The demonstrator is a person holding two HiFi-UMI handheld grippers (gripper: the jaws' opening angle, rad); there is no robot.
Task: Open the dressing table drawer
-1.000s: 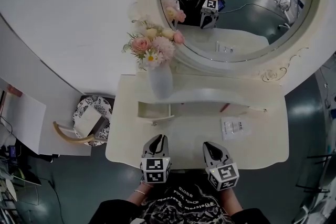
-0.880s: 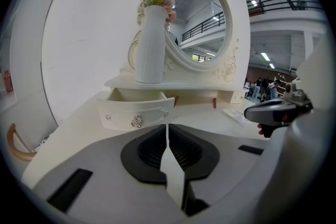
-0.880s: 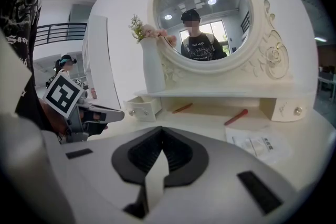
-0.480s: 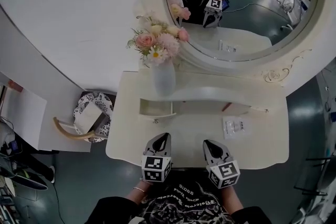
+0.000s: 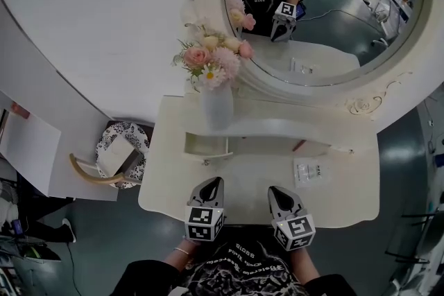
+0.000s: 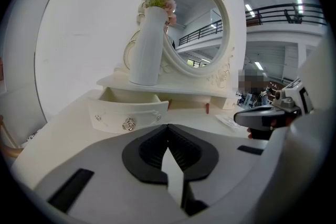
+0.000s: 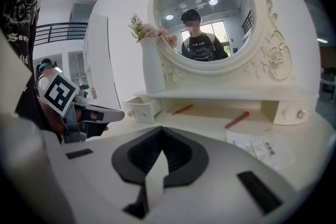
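Pulled-out drawer (image 5: 206, 146) ahead of left tongs (image 5: 214, 181)

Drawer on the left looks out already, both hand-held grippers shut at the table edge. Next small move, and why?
Probably lower the left hand-held gripper to rest, no further pull. The drawer already stands out from under the shelf with its inside showing. That gripper is shut on nothing, well short of the knob, so the opening looks done.

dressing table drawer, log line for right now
left drawer: pulled out | left gripper: shut, empty | right gripper: shut, empty | contact: neither gripper touches drawer
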